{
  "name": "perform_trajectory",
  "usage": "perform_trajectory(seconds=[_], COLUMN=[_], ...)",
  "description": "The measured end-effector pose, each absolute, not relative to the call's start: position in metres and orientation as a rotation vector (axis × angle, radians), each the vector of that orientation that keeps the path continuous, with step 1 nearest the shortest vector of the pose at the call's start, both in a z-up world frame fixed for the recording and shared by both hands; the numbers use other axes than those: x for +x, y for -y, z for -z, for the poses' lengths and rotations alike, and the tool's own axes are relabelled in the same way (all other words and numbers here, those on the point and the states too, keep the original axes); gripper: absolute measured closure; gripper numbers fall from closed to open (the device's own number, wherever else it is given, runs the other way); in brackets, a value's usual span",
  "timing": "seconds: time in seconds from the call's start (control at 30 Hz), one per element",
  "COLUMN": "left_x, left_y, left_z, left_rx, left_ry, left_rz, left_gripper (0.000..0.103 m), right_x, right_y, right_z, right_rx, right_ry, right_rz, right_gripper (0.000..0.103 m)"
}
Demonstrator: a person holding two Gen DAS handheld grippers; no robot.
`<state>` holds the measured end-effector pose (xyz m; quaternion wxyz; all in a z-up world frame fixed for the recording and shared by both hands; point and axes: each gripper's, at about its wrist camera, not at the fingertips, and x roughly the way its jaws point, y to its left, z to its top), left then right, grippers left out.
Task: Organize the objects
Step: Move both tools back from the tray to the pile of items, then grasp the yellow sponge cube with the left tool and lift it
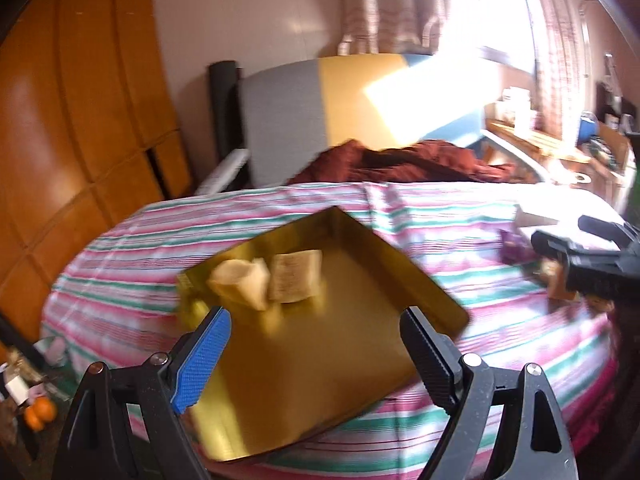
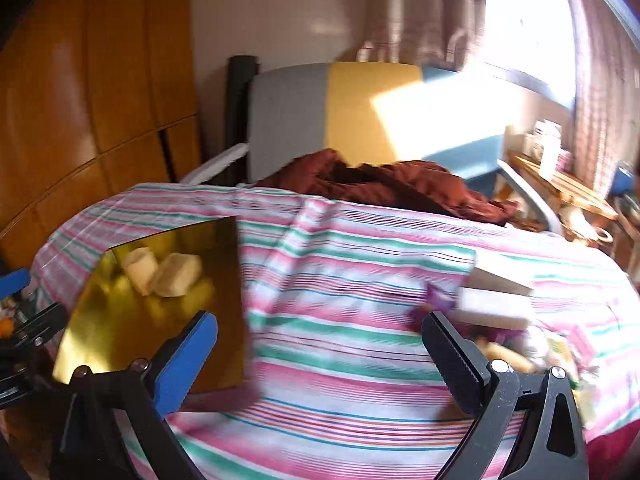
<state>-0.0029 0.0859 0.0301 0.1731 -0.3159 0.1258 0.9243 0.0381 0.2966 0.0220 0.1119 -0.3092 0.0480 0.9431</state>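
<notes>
A shiny gold tray (image 1: 360, 320) lies on a bed with a striped sheet (image 1: 420, 216). Two pale beige blocks (image 1: 296, 276) sit in its far left part. My left gripper (image 1: 316, 320) is open and empty, hovering over the tray's near half. My right gripper (image 2: 320, 324) is open and empty above the striped sheet (image 2: 352, 280), with the gold tray (image 2: 120, 320) to its left. A blurred pile of small objects (image 2: 516, 348) and a pale box (image 2: 496, 296) lie just right of its right finger. The right gripper also shows in the left wrist view (image 1: 580, 256).
A crumpled dark red blanket (image 1: 400, 160) lies at the head of the bed, before a grey, yellow and blue headboard (image 1: 352, 96). A wooden wardrobe (image 1: 80, 120) stands at the left. A cluttered wooden bedside table (image 2: 560, 184) is at the right under a bright window.
</notes>
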Motion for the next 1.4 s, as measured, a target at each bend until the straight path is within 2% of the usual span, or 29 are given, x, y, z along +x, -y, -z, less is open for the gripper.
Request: perform_trajectory(seconds=[0.37, 0.67, 1.0, 1.23, 1.27, 1.37, 1.4], left_x=[0.011, 0.022, 0.01, 0.001, 0.0, -0.008, -0.01], left_y=[-0.185, -0.284, -0.364, -0.4, -0.402, -0.406, -0.404], left_z=[-0.006, 0.02, 0.056, 0.072, 0.074, 0.086, 0.088], left_rx=[-0.928, -0.954, -1.061, -1.101, -1.107, -1.173, -1.187], left_ry=[-0.428, -0.446, -0.402, -0.396, -0.402, -0.385, -0.366], left_rz=[-2.252, -1.969, -1.778, -1.752, -1.755, -1.735, -1.721], left_gripper=[0.015, 0.015, 0.007, 0.008, 0.011, 0.046, 0.047], right_x=[0.094, 0.129, 0.148, 0.16, 0.163, 0.166, 0.166], right_y=[-0.44, -0.512, -0.535, -0.548, -0.552, -0.558, -0.559], right_z=[-0.033, -0.018, -0.007, -0.002, -0.001, 0.004, 0.006], right_rx=[-0.786, -0.667, -0.619, -0.56, -0.55, -0.539, -0.539], right_ry=[-0.208, -0.599, -0.855, -0.959, -0.983, -1.049, -1.058], right_rz=[-2.417, -2.262, -2.225, -2.186, -2.176, -2.15, -2.144], right_gripper=[0.0, 0.0, 0.0, 0.0, 0.0, 0.0, 0.0])
